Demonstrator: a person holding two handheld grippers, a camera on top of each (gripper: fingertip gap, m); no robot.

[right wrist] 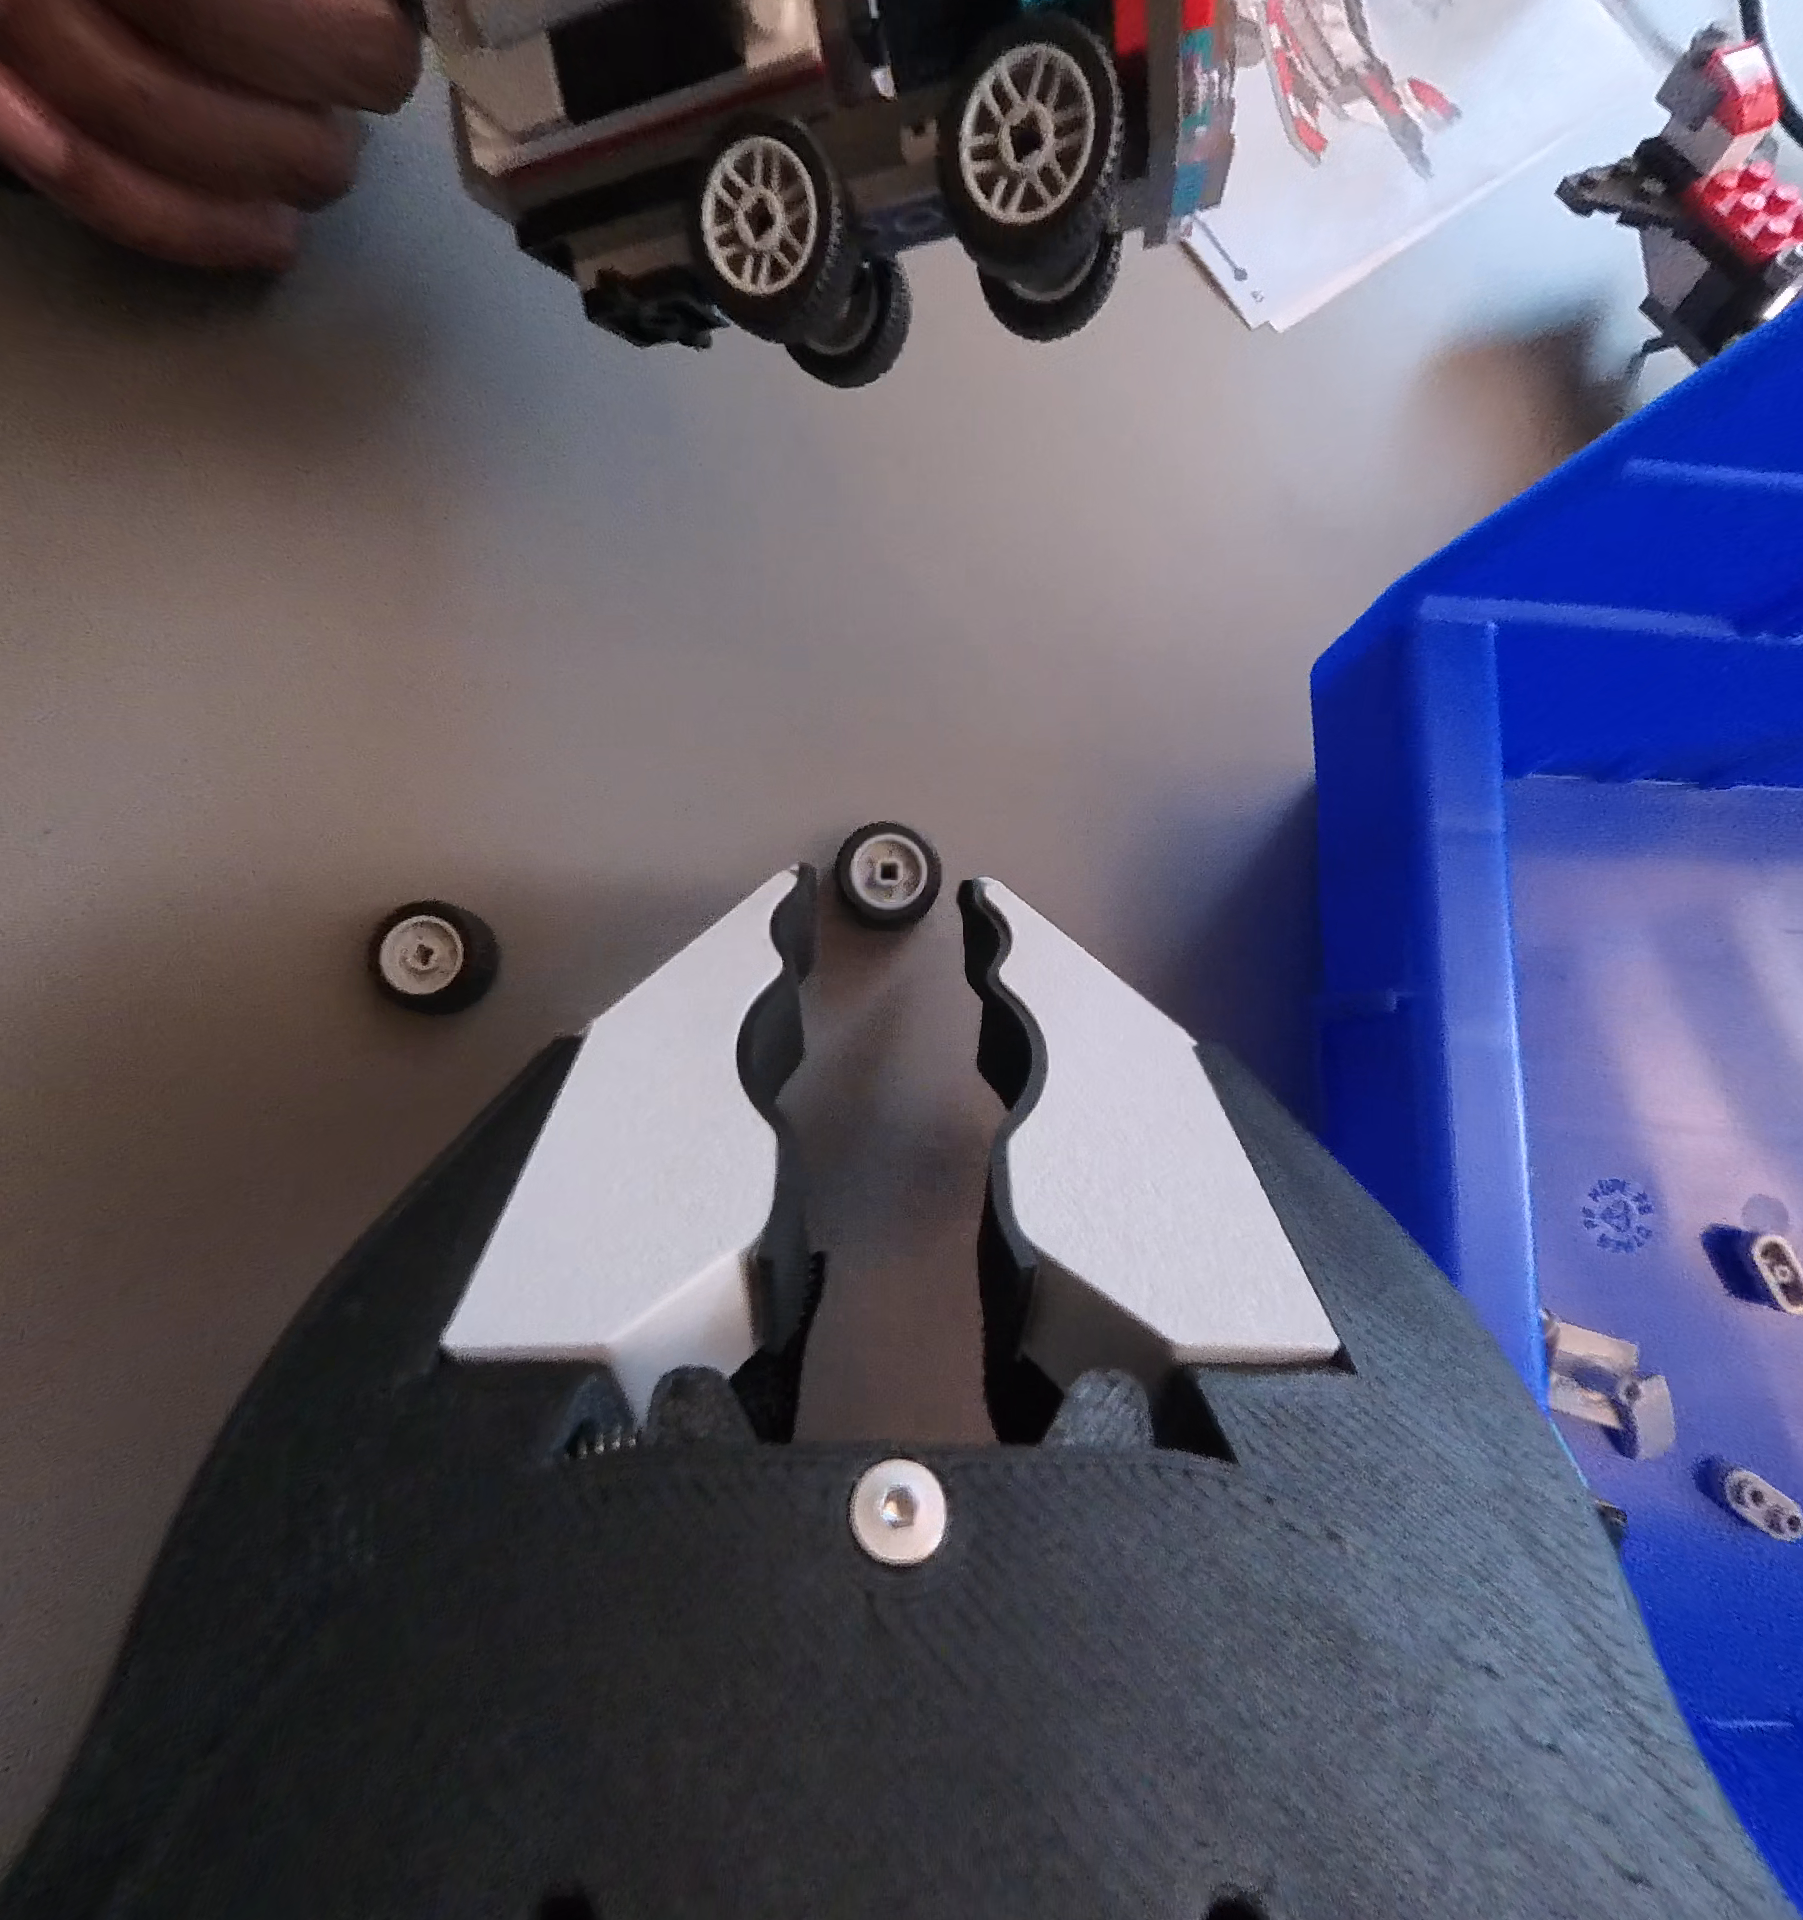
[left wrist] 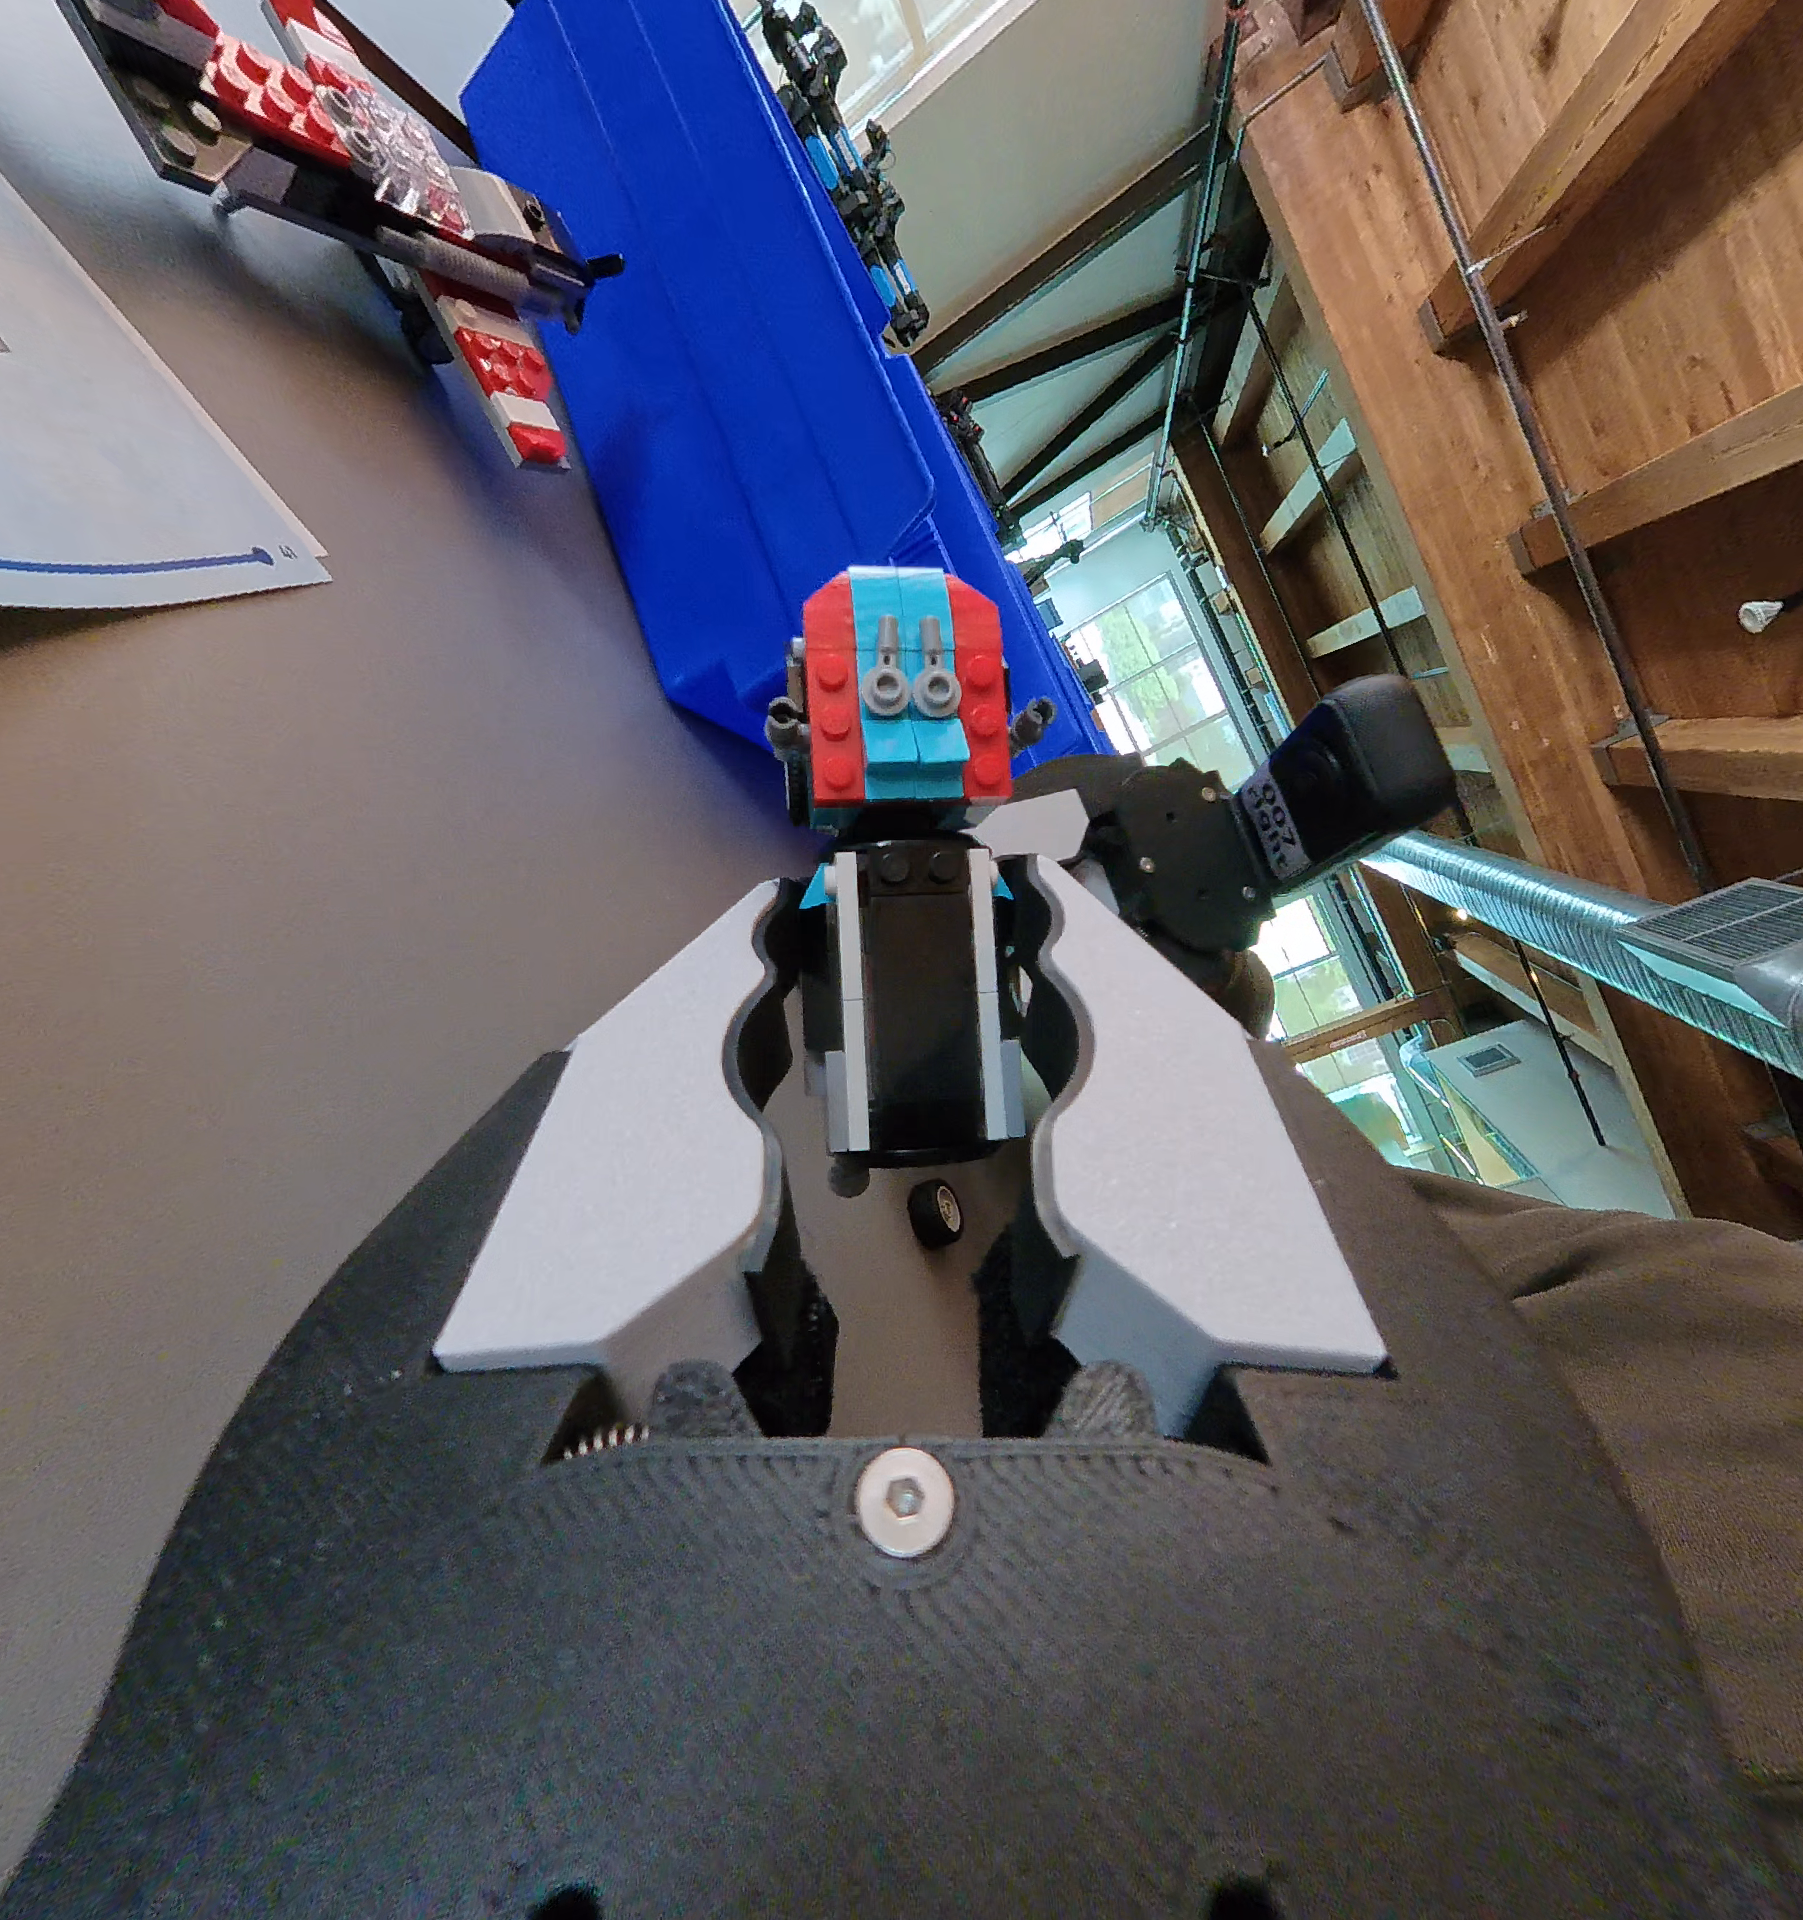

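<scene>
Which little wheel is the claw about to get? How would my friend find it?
Find the big blue bin, then look left along the grey table to the right gripper. One wheel sits loose just at its open tips; the other wheel lies farther left, alone.

Brick vehicle (left wrist: 907, 852) frame centre, between left gripper (left wrist: 907, 997) fingers. Bin (right wrist: 1624, 935) right edge. One wheel (right wrist: 886, 871) at right gripper (right wrist: 881, 904) tips, another wheel (right wrist: 431, 953) left of it. Booklet (right wrist: 1323, 187) upper right.

both wrist views sit close behind their tongs, tilted toward the grey table (right wrist: 253, 623), sharing the blue bin (left wrist: 731, 343).
</scene>
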